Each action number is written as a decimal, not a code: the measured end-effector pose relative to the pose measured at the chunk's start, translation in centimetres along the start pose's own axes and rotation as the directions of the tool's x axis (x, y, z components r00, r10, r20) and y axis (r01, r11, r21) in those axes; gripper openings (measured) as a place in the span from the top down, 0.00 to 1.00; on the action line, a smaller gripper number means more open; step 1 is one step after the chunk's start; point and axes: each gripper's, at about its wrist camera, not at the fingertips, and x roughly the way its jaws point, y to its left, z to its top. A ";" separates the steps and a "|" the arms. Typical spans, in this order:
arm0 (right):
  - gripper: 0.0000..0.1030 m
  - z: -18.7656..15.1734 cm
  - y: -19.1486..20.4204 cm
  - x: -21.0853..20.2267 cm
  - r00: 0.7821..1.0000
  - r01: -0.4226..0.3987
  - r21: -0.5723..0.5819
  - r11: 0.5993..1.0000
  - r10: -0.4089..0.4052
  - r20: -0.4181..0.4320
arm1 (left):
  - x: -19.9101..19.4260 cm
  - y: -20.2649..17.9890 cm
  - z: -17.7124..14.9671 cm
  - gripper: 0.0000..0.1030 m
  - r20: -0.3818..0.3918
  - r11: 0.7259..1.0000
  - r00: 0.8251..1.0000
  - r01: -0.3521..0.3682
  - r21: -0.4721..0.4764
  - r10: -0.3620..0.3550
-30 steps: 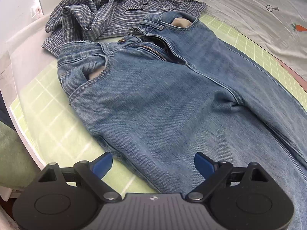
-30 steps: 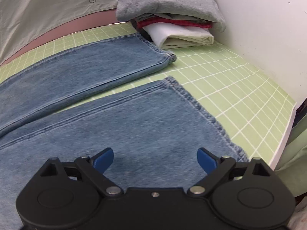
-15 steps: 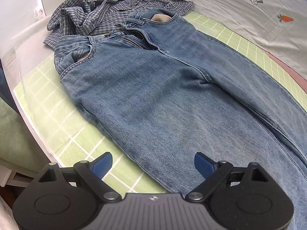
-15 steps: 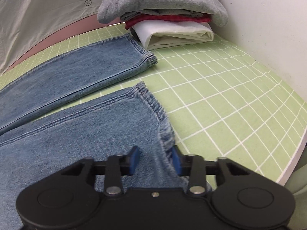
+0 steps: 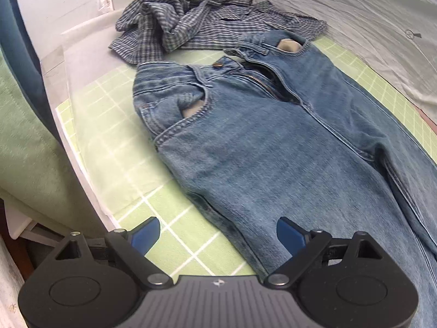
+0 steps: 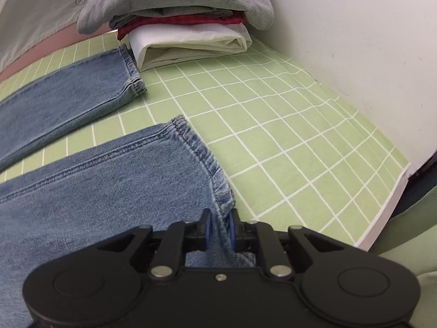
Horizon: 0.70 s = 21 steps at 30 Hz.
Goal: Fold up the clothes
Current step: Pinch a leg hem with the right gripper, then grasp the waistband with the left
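Note:
Blue jeans (image 5: pixel 273 142) lie flat, front up, on a green grid mat (image 5: pixel 109 136), with the fly undone. My left gripper (image 5: pixel 217 231) hangs open over the near outer seam below the hip, one pad above the mat and one above the denim, gripping nothing. In the right wrist view the two legs (image 6: pixel 109 191) end side by side. My right gripper (image 6: pixel 220 227) pinches the near leg's hem corner between its blue pads; its jaws are opening slightly, with the denim still pressed between them.
A crumpled blue plaid shirt (image 5: pixel 196 24) lies beyond the waistband. A stack of folded clothes (image 6: pixel 185 27), grey over red over white, stands by the far leg's hem. A white wall (image 6: pixel 355 54) borders the mat (image 6: pixel 273 136). A grey sheet (image 5: pixel 355 27) lies behind.
My right gripper went from wide open over the near leg to shut on its hem corner, and that hem has shifted. The left gripper stayed open and drifted along the jeans' near edge.

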 end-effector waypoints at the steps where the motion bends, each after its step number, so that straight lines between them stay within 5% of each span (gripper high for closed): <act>1: 0.77 0.0 0.3 0.0 1.000 0.013 0.001 1.000 -0.013 0.000 | 0.2 0.5 0.3 0.10 0.002 1.000 1.000 -0.005 -0.014 0.005; 3: 0.65 0.0 0.9 -0.2 0.999 0.035 0.002 0.999 -0.035 0.003 | 0.6 1.5 0.9 0.10 0.003 0.999 1.000 -0.015 -0.036 0.016; 5: 0.41 0.1 1.6 -0.6 0.999 0.045 0.006 0.999 -0.046 0.009 | 1.1 2.5 1.4 0.10 0.000 0.998 1.000 -0.022 -0.064 0.022; 8: 0.30 0.3 3.3 -1.5 0.998 0.064 -0.019 0.998 -0.063 0.025 | 2.1 3.8 2.3 0.10 -0.008 0.994 1.000 -0.024 -0.109 0.023; 21: 0.23 -1.3 14.8 -6.9 1.000 0.004 -0.076 0.997 -0.002 0.026 | 6.3 7.4 8.0 0.15 -0.010 0.976 0.993 0.117 -0.182 -0.121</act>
